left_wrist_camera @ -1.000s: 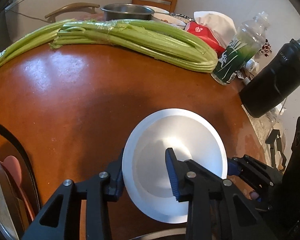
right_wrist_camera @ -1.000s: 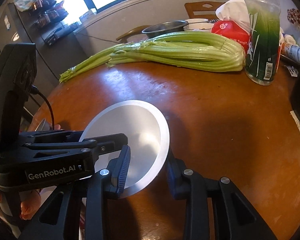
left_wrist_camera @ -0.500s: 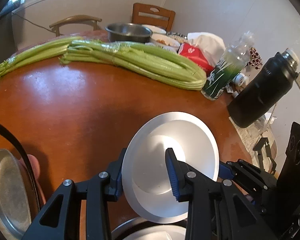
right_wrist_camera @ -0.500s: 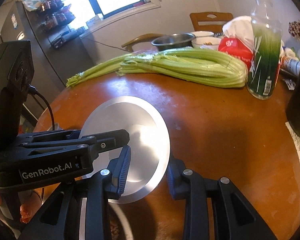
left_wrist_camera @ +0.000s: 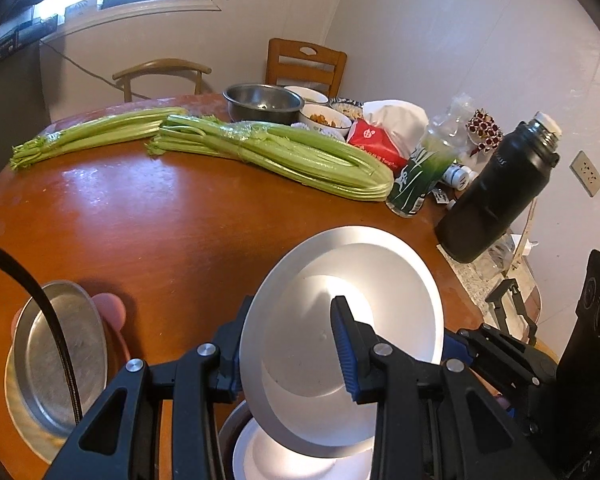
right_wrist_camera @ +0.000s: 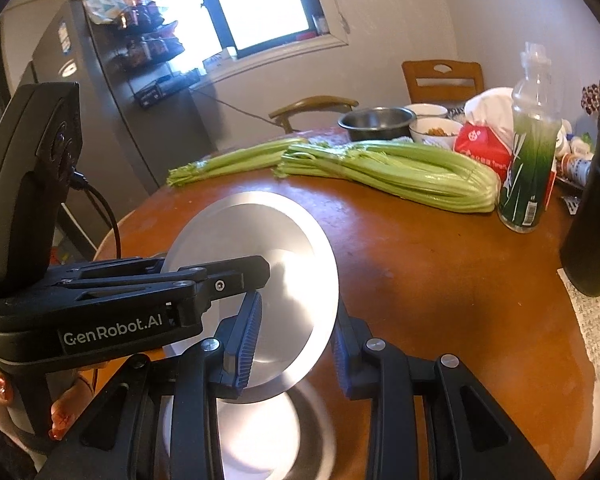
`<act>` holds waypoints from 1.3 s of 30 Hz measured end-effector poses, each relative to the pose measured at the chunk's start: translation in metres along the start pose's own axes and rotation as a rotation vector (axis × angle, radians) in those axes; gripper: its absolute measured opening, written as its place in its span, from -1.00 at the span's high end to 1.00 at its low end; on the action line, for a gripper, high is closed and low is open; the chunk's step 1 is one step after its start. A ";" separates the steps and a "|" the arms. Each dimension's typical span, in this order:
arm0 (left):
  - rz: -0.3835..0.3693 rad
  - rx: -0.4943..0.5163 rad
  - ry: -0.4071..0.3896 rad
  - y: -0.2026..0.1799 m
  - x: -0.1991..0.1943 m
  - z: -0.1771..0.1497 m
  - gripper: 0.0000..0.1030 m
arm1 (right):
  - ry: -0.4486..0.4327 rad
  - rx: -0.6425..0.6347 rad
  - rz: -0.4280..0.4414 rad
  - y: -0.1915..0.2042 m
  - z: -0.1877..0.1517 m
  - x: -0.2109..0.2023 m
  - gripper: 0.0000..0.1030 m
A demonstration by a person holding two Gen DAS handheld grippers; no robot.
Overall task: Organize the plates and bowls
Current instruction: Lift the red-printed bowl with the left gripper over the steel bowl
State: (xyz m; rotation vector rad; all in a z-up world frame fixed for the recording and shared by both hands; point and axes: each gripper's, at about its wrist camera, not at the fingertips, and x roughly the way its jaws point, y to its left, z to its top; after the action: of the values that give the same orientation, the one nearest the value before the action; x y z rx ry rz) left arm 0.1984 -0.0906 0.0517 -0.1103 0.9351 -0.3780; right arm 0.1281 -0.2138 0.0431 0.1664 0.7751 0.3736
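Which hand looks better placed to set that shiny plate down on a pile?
Probably the left. The left gripper clamps the metal plate, with the white dish just below it and the metal tray on its side. The right gripper grips the opposite rim.

The plate has risen off the table, above a bowl.

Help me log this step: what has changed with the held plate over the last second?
Both grippers, left gripper and right gripper, have lifted the silver plate off the table and drawn it back over a bowl now in view beneath. Another metal plate came into view on the left. Both grips are unchanged; the celery and bottles stayed put.
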 end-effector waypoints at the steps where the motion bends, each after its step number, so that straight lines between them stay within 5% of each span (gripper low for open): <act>1: 0.001 0.002 -0.005 0.000 -0.004 -0.002 0.29 | -0.004 -0.003 0.001 0.002 -0.001 -0.003 0.34; 21: 0.011 0.004 -0.038 -0.008 -0.049 -0.056 0.28 | -0.024 -0.040 0.008 0.037 -0.044 -0.044 0.31; 39: 0.005 0.000 -0.002 -0.012 -0.048 -0.079 0.27 | 0.003 -0.042 0.016 0.040 -0.064 -0.055 0.30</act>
State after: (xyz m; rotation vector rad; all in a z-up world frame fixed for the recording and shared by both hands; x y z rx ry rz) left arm 0.1064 -0.0790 0.0442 -0.1082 0.9328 -0.3734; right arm 0.0358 -0.1975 0.0454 0.1324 0.7687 0.4049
